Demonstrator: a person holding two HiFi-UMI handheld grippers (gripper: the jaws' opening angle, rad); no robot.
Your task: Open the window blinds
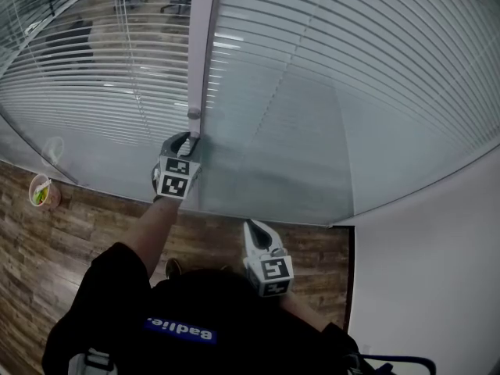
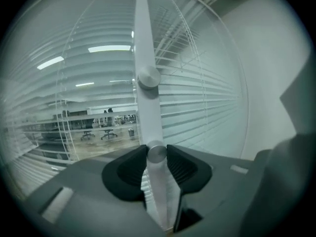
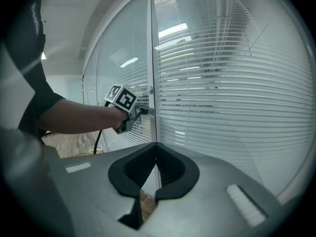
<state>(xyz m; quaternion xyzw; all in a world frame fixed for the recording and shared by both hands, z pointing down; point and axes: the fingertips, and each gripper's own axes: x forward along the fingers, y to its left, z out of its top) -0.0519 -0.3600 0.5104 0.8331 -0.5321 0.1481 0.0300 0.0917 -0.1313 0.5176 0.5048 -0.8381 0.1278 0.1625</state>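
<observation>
White slat blinds (image 1: 328, 76) hang behind a glass wall, on both sides of a pale upright frame post (image 1: 201, 45). Two round metal knobs sit on that post. My left gripper (image 1: 188, 139) reaches level to the post, and its black pads (image 2: 129, 169) press on the lower knob (image 2: 157, 153) from both sides. The upper knob (image 2: 148, 77) is free just above it. My right gripper (image 1: 252, 226) hangs back near my body, its jaws shut on nothing (image 3: 156, 145). In the right gripper view I see the left gripper (image 3: 141, 110) at the post.
A small cup (image 1: 41, 192) with something green in it stands on the wooden floor (image 1: 86, 233) by the glass at the left. A white wall (image 1: 437, 272) closes the right side. Office chairs (image 2: 98, 132) stand beyond the glass.
</observation>
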